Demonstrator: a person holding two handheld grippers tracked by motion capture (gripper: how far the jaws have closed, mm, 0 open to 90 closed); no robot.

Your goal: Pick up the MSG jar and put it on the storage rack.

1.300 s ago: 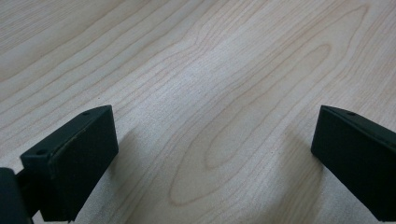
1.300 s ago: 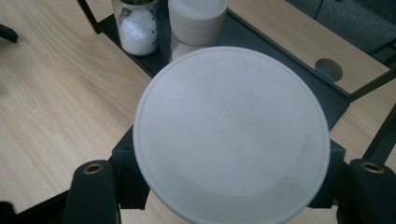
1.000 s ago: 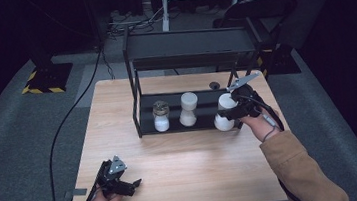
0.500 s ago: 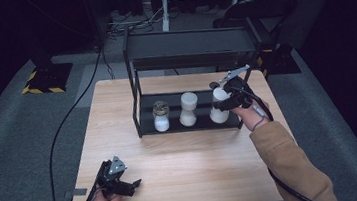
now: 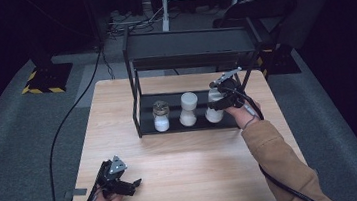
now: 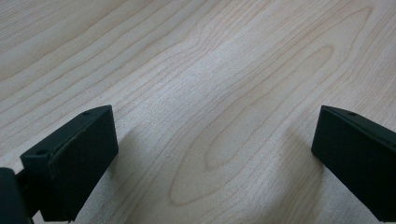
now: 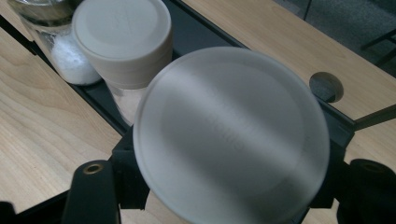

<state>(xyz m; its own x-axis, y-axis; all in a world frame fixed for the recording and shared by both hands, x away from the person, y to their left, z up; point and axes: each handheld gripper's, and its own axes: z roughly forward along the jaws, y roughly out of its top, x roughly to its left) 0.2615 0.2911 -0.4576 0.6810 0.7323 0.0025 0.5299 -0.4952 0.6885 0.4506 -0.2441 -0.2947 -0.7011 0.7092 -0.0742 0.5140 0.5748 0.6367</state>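
Pale wood table (image 5: pixel 183 165) carries a black rack (image 5: pixel 139 104) whose lower shelf holds three jars in a row. At the left stands a glass jar (image 5: pixel 160 116) partly filled with white grains, a white-lidded jar (image 5: pixel 188 109) in the middle, and a white-capped jar (image 5: pixel 214 108) at the right, pinched by the right gripper (image 5: pixel 219 101); its contents look white, probably. Resting near the table's front edge, the left gripper (image 5: pixel 125 186) has its jaws spread over bare wood.

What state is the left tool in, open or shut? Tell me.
Open. In the left gripper view the two black jaws stand wide apart with bare wooden table between them; the left tool rests near the table's front edge.
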